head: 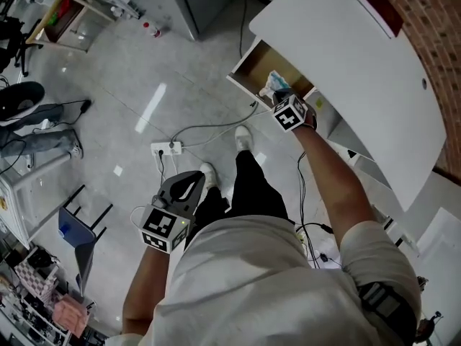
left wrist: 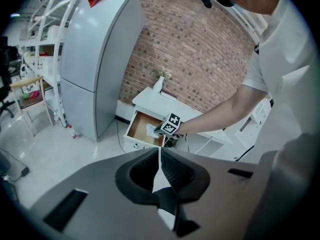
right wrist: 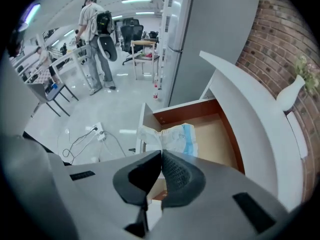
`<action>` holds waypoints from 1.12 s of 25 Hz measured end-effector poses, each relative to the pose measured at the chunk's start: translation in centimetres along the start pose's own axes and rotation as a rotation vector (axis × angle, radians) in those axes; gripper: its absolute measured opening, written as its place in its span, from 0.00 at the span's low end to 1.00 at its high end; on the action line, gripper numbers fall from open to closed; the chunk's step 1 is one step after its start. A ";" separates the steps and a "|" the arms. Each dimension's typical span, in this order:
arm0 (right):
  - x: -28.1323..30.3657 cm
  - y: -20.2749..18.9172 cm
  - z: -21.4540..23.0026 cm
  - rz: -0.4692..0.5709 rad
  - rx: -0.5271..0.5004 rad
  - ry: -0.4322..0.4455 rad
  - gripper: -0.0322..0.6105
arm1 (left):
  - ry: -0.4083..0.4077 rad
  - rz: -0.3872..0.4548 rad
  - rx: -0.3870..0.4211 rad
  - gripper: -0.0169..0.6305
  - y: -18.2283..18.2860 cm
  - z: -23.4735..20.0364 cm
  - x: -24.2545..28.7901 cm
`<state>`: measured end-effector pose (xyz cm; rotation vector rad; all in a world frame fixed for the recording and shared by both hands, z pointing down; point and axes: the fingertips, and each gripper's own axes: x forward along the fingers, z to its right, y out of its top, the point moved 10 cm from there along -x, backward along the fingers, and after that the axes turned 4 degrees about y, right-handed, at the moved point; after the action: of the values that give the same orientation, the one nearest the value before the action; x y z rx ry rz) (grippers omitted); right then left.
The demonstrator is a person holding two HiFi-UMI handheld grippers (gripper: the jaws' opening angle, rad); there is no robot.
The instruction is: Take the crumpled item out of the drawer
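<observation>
The head camera looks steeply down over the person, with the open drawer [head: 263, 71] at 1 o'clock. The camera on the left gripper [left wrist: 160, 153] faces that drawer from well back, near centre frame. The camera on the right gripper [right wrist: 161, 155] looks into it from close by.

- Left tongs [head: 189, 187]: hanging low at the person's left side, close beside the legs and pointing away from the body. The jaws are pressing together with only a hairline slit showing between the pads, and nothing is sitting between them.
- Left arm [head: 146, 287]: dropping bare from the short sleeve, staying near the torso.
- Right tongs [head: 281, 98]: reaching to the far right, with the marker cube facing upward. The jaws are meeting flat at their tips and pinching an edge of the crumpled item [right wrist: 172, 136].
- Right arm [head: 333, 182]: stretching out almost straight from the shoulder, with the bare forearm leading.
</observation>
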<state>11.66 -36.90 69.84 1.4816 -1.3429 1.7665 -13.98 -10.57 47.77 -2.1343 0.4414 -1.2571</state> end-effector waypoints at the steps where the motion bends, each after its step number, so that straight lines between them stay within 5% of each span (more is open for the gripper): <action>1: -1.1 0.1 -0.9 0.004 0.002 -0.002 0.10 | -0.004 0.007 0.012 0.07 -0.2 -0.1 -0.8; 18: -18.6 2.1 -17.3 0.123 0.056 -0.006 0.10 | -0.065 0.064 0.146 0.07 -4.1 -0.6 -12.6; 28: -27.1 -0.2 -28.3 0.186 0.083 0.012 0.10 | -0.111 0.051 0.230 0.07 -7.3 1.7 -17.1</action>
<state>6.99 -5.73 46.56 1.4261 -1.4587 1.9644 -21.10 5.07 40.58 -1.9733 0.2873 -1.0981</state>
